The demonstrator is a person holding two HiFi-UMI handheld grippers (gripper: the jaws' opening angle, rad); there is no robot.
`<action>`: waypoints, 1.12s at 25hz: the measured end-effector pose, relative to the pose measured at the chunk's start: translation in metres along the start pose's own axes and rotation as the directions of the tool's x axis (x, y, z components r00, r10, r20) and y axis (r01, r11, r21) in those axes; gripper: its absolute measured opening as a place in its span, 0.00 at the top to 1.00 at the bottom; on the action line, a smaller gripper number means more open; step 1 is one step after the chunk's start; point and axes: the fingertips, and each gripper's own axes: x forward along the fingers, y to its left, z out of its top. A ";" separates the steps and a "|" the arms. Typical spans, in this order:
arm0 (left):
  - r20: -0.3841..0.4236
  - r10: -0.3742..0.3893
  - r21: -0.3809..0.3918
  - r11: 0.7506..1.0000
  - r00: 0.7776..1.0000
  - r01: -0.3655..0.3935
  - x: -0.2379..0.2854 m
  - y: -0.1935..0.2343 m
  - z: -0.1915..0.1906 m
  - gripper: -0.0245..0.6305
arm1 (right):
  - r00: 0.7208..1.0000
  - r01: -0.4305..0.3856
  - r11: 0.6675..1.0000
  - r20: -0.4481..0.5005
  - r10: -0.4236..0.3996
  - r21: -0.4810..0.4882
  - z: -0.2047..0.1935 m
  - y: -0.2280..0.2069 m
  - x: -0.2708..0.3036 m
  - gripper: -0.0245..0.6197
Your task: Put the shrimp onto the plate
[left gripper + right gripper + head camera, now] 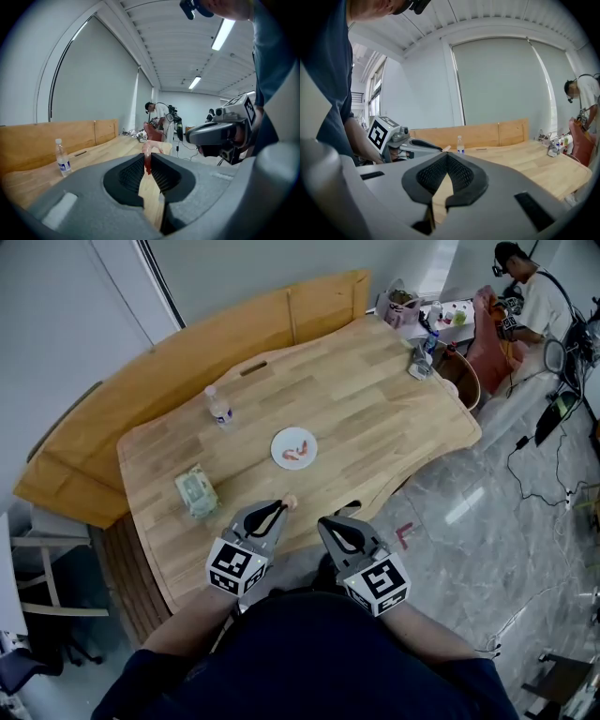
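Note:
A pink shrimp (pixel 148 157) is pinched between the tips of my left gripper (pixel 282 506), which is shut on it just above the table's near edge; in the head view the shrimp (pixel 291 502) pokes out past the tips. A small white plate (pixel 294 448) lies further out at mid-table with other pink shrimp (pixel 298 452) on it. My right gripper (pixel 349 512) hangs beside the left one, its jaws shut with nothing between them. From the right gripper view, the left gripper (pixel 423 146) shows at the left.
On the wooden table (pixel 375 399) stand a water bottle (pixel 218 409) at far left and a wrapped green packet (pixel 196 491) near left. Clutter and a bag (pixel 401 307) fill the far right end, where a person (pixel 532 298) stands. A wooden bench back (pixel 187 352) runs behind.

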 end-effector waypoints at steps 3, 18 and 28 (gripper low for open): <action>-0.026 0.020 -0.009 1.000 0.999 -0.021 0.030 0.019 -0.008 0.89 | 1.000 -0.012 1.000 -0.018 0.012 0.013 -0.004 -0.020 0.008 0.95; -0.160 0.112 0.004 0.994 0.981 -0.112 0.124 0.096 -0.058 0.89 | 0.994 -0.070 0.996 -0.081 0.074 0.046 -0.021 -0.078 0.038 0.95; -0.272 0.159 0.051 0.987 0.949 -0.151 0.184 0.148 -0.099 0.89 | 0.992 -0.083 0.991 -0.088 0.092 0.102 -0.035 -0.106 0.050 0.95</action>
